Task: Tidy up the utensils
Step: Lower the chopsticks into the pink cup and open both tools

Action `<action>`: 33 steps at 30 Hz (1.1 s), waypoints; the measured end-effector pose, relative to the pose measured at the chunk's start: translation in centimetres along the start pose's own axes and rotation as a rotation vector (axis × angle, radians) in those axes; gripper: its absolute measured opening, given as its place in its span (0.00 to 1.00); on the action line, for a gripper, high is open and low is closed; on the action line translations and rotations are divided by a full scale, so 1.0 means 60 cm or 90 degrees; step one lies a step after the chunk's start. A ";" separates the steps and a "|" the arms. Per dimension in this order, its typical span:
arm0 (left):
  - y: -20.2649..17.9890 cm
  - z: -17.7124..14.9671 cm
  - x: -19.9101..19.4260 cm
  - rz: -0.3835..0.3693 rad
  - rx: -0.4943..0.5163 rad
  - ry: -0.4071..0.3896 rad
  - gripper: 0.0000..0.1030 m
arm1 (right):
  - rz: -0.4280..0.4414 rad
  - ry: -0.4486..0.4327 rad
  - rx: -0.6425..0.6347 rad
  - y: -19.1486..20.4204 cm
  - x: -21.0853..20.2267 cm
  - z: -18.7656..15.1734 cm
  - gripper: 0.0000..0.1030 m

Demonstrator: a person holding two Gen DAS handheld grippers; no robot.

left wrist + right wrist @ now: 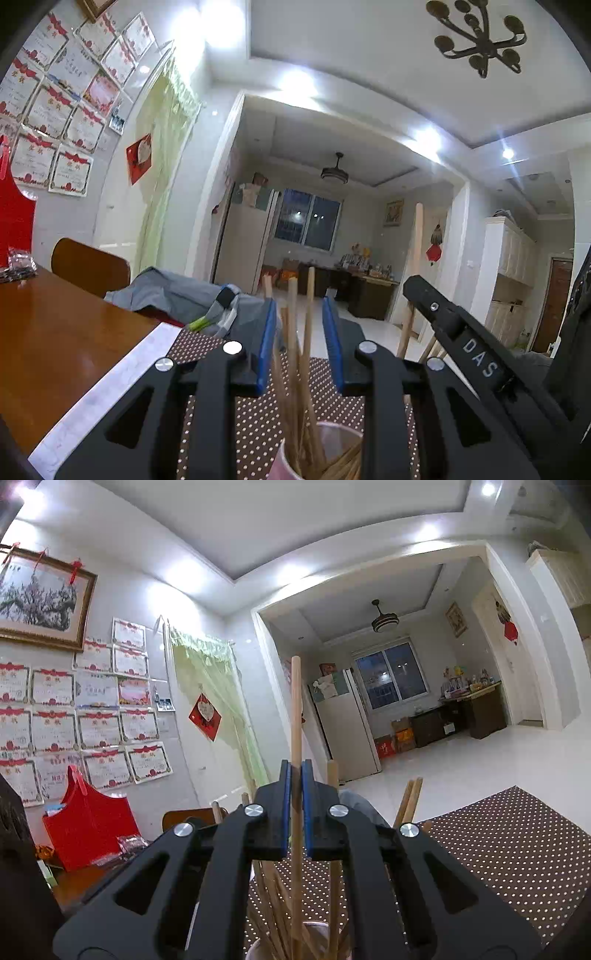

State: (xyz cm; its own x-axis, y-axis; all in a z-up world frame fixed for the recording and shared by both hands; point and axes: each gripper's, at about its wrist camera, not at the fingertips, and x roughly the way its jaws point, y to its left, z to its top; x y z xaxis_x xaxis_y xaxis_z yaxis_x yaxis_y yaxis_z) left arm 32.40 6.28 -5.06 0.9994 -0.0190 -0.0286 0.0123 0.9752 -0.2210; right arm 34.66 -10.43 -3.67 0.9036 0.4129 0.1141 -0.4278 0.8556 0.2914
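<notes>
One chopstick (pixel 296 716) stands upright, pinched by the right gripper (pixel 294 808); only the left view shows the left gripper (pixel 300 343) gaping around chopsticks in the cup (pixel 280 459).

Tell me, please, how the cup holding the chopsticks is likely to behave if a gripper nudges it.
The cup looks thin and light, so it would probably slide on the dotted mat. The chopsticks stand far above its rim and lean outward, so it may tip easily. The right gripper pulling its clamped chopstick sideways could lever it over.
</notes>
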 end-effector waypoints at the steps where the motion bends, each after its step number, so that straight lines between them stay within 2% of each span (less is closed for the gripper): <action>1: 0.001 0.000 -0.002 0.007 0.003 0.007 0.25 | 0.000 0.001 -0.007 0.003 0.000 0.000 0.06; 8: -0.001 0.005 -0.015 0.045 0.032 0.040 0.26 | -0.005 0.025 -0.026 0.011 -0.014 -0.012 0.06; 17: -0.003 0.014 -0.034 0.061 0.060 0.080 0.27 | -0.013 0.062 -0.061 0.022 -0.048 -0.023 0.06; 33: 0.003 0.018 -0.090 0.055 0.071 0.100 0.36 | -0.025 0.132 -0.083 0.033 -0.073 -0.047 0.06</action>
State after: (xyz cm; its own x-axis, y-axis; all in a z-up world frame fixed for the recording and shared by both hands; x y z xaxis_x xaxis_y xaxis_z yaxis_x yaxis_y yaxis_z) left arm 27.02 6.80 -3.90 0.9798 0.0405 -0.1960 -0.0614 0.9929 -0.1019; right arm 29.79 -9.67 -6.26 0.9011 0.4228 -0.0959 -0.4044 0.8995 0.1655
